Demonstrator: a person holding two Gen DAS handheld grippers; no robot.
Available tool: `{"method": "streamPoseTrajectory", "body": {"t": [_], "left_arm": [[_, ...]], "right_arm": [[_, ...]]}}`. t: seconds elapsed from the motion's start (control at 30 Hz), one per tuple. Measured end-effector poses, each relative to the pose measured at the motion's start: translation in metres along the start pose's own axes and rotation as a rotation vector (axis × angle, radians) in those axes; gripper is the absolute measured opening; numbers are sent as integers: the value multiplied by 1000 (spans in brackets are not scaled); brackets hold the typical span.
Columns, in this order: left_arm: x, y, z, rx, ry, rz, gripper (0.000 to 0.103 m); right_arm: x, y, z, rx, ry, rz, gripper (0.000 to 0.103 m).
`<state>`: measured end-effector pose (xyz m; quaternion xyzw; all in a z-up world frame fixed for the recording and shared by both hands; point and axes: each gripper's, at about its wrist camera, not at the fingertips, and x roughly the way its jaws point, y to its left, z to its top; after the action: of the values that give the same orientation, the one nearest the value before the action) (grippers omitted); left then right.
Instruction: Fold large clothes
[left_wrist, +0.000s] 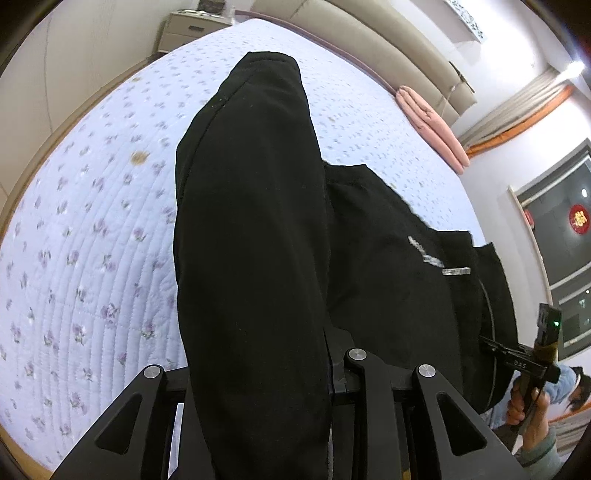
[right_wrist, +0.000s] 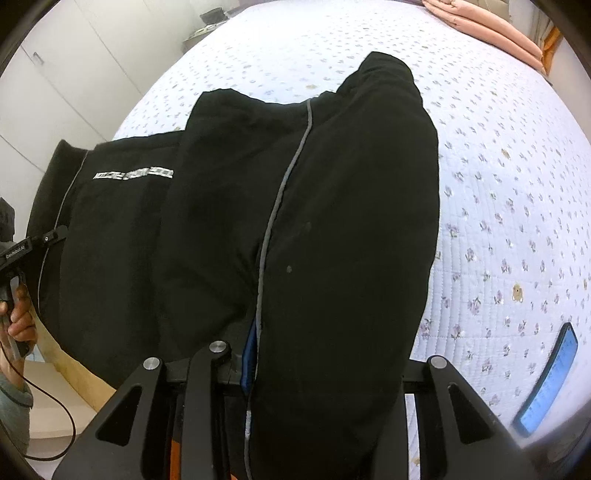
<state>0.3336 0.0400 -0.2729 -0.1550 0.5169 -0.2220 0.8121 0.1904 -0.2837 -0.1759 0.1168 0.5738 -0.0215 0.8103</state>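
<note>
Black trousers (left_wrist: 258, 229) lie spread on the bed, on a pale quilted bedspread (left_wrist: 92, 229) printed with small purple flowers. Both ends nearest the person are lifted off the bed by the two handheld grippers.

Left gripper (left_wrist: 332, 373): a leg of the trousers drapes straight over its front and runs away across the bed toward the headboard (left_wrist: 369, 40). The fabric hides the fingertips in its own view. In the right wrist view the same gripper (right_wrist: 55, 234) shows at the left edge, its tips pinched onto the trousers' edge beside a thin grey piping line (right_wrist: 284, 184). The jaws are clamped on the cloth.

Right gripper (right_wrist: 243, 365): the other leg falls over its front, covering most of the fingers. The one blue pad I can see presses against the fabric at the piping seam. From the left wrist view this gripper (left_wrist: 491, 345) bites the trousers' edge at the far right, so its jaws are clamped on the cloth too.

A white printed strip (right_wrist: 133, 174) sits on the flat middle part of the trousers, between the two raised legs.

Folded pink bedding (left_wrist: 432, 122) lies at the head of the bed. A bedside cabinet (left_wrist: 192, 29) stands in the far corner. A phone (right_wrist: 550, 380) with a lit blue screen lies on the bedspread, to the right of the trousers and apart from them.
</note>
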Motion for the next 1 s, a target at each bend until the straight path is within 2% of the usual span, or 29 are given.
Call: {"method": "streamPoseTrajectory", "body": {"t": [0.03, 0.2, 0.23, 0.27, 0.37, 0.4, 0.57, 0.6, 0.63, 0.7, 0.77, 0.93, 0.97, 1.0], "left_arm": [[0, 3, -3, 7, -9, 3, 28], [6, 17, -14, 24, -70, 11, 34], [7, 17, -17, 29, -82, 26, 39], [8, 16, -20, 40, -96, 75, 48], [7, 16, -34, 57, -126, 183, 60], [4, 18, -36, 55, -135, 206, 61], [-39, 15, -46, -20, -144, 249, 63], [-51, 11, -47, -17, -159, 263, 63], [-64, 3, -48, 4, -192, 319, 63], [-82, -14, -49, 52, -229, 376, 63], [-94, -29, -53, 76, -254, 355, 63], [-94, -80, -63, 202, -251, 330, 63], [-86, -92, -64, 221, -238, 311, 63], [-78, -99, -66, 230, -224, 290, 63]], "right_arm": [[-3, -3, -15, -6, -7, -2, 38], [11, 4, -19, -1, -71, -12, 41], [12, 5, -20, 5, -84, -10, 42], [13, 3, -21, 10, -95, -10, 44], [14, -4, -30, 46, -122, -24, 51], [14, -9, -32, 68, -122, -37, 55], [-3, -30, -38, 182, -98, -6, 57], [-12, -32, -41, 196, -104, 4, 57], [-21, -41, -41, 202, -113, 5, 57], [-34, -33, -43, 196, -138, -16, 58], [-45, -19, -47, 171, -162, -52, 61], [-71, 13, -33, 108, -262, -257, 62], [-85, 2, -42, 114, -284, -272, 63], [-86, 10, -38, 120, -303, -252, 65]]}}
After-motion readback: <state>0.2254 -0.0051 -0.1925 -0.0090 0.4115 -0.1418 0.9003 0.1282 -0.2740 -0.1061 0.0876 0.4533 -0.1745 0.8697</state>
